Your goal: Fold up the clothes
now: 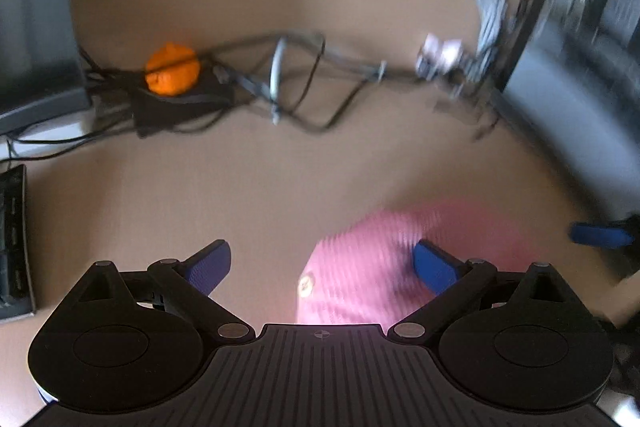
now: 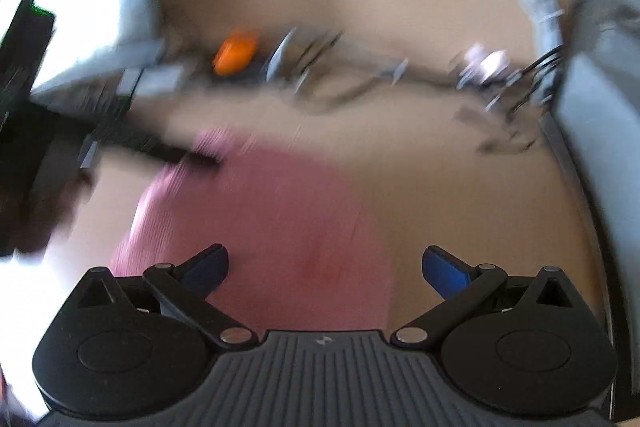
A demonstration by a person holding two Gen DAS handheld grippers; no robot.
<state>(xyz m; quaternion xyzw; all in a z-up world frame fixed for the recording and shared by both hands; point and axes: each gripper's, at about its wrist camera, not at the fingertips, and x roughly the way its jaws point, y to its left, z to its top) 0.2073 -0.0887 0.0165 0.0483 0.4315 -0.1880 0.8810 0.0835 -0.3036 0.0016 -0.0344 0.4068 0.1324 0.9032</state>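
Note:
A pink ribbed garment (image 1: 372, 263) with a pale button (image 1: 306, 285) lies on the tan table, blurred by motion. My left gripper (image 1: 322, 265) is open above its left edge, with nothing between the blue pads. The garment also shows in the right wrist view (image 2: 280, 227), spread flat. My right gripper (image 2: 325, 267) is open over its near right part and holds nothing. The left gripper (image 2: 200, 159) reaches in from the left over the garment's far corner. A blue pad of the right gripper (image 1: 600, 235) shows at the right edge.
A tangle of dark cables (image 1: 280, 83) crosses the back of the table with an orange object (image 1: 172, 69) on a black box. A dark case (image 1: 580, 67) stands at the right. A black device (image 1: 14, 239) sits at the left edge.

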